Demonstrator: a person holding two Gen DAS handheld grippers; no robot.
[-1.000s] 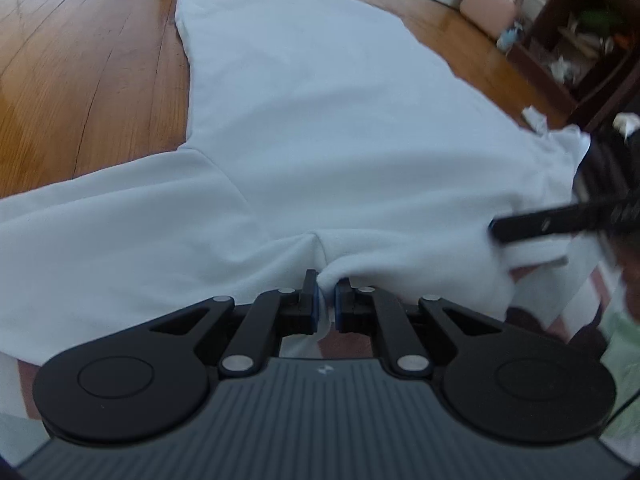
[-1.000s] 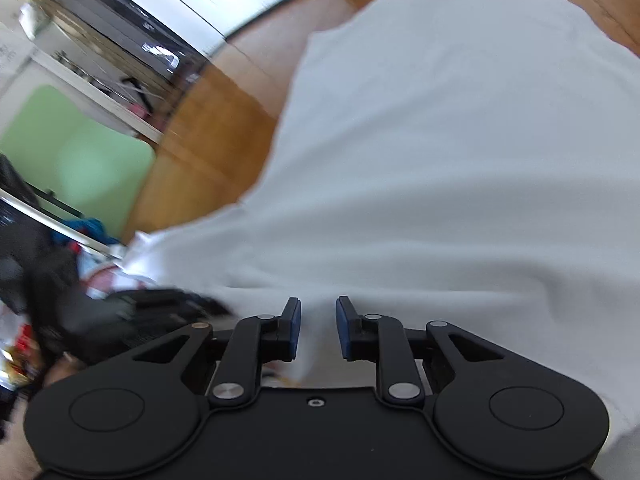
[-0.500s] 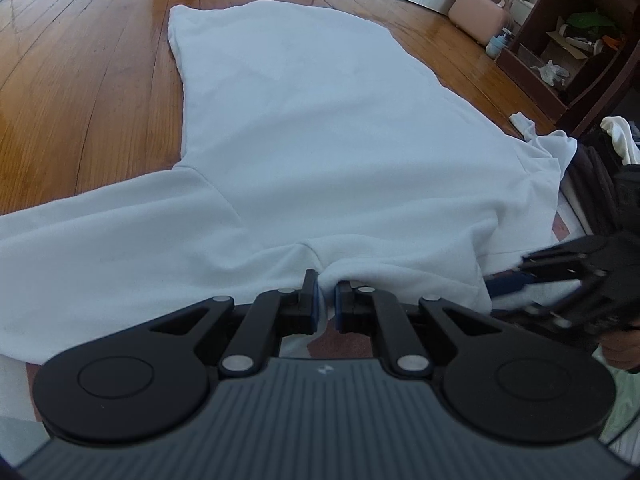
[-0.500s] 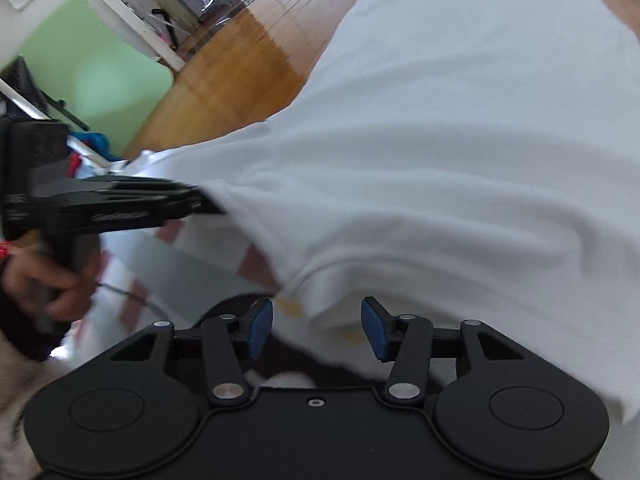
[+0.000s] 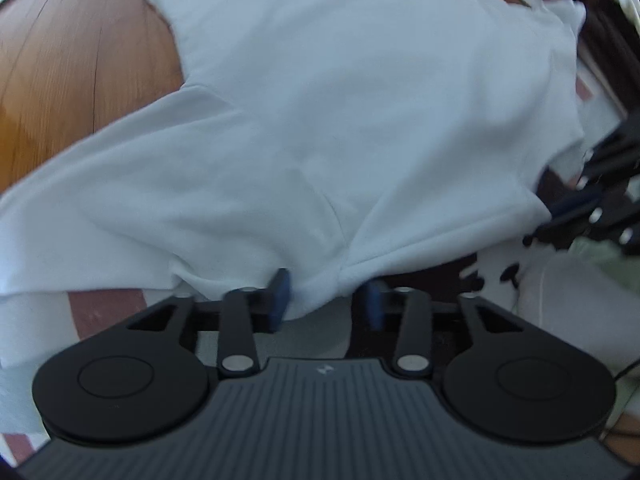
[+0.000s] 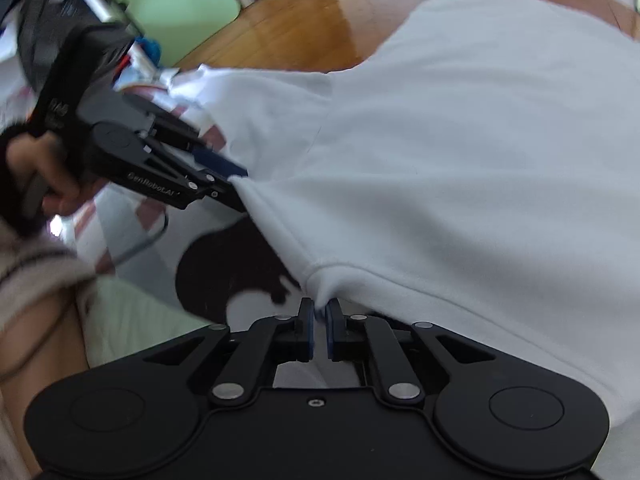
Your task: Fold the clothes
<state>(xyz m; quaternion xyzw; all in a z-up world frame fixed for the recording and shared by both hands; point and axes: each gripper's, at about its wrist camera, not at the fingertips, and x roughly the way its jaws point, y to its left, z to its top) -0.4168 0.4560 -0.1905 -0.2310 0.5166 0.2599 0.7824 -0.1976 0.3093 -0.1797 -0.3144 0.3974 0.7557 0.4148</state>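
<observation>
A white garment (image 5: 360, 100) lies spread over the wooden floor, its near edge on a patterned mat. My left gripper (image 5: 326, 304) sits at that near hem, and its jaws are opening. The cloth sags loosely between the blue pads (image 5: 280, 300) without being pressed. In the right wrist view the left gripper (image 6: 236, 186) shows at the garment's (image 6: 460, 160) left edge, held by a hand (image 6: 40, 176). My right gripper (image 6: 320, 330) is closing, its pads pinching a small tuck of the hem. The right gripper (image 5: 540, 226) also appears at the cloth's right edge in the left wrist view.
Bare wooden floor (image 5: 80, 60) lies left of and beyond the garment. A mat (image 6: 132, 216) with red-brown checks and a black shape (image 6: 224, 272) lies under the near hem. Dark furniture (image 5: 616, 40) stands at the far right. A pale sleeve (image 6: 36, 264) is near left.
The left jaws, shut on the hem before, have spread apart. The right jaws were wide apart half a second ago and have now closed onto the hem. Both grippers shifted sideways.
</observation>
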